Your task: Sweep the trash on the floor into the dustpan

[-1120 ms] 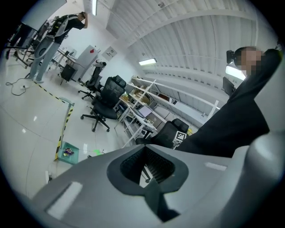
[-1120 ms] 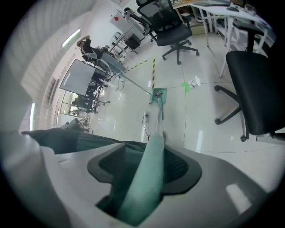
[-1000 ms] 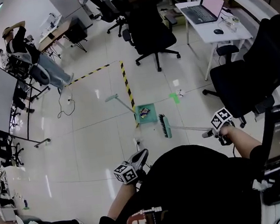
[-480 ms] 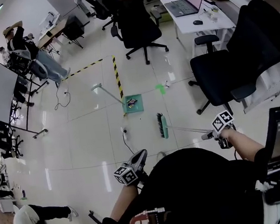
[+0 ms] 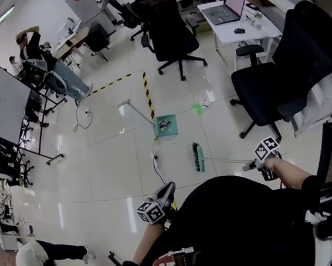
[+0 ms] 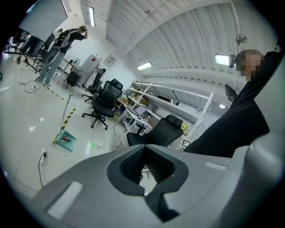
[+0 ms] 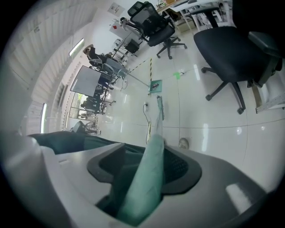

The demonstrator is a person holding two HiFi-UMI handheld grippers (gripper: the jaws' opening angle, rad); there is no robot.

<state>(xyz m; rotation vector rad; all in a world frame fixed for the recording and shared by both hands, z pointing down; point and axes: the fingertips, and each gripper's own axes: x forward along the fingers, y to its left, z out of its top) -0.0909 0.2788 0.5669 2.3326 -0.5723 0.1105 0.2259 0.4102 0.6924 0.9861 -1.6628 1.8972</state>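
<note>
One broom point(image 5: 198, 157), one dustpan point(image 5: 167, 125), one laptop point(image 5: 224, 10), two striped tape lines point(image 5: 147, 93), two handheld grippers: left gripper point(image 5: 167, 189), right gripper point(image 5: 249, 165).

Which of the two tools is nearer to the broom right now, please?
Right. The right tool is shut on the handle of the broom. The left tool holds nothing and sits apart from it, left of the broom head.
</note>
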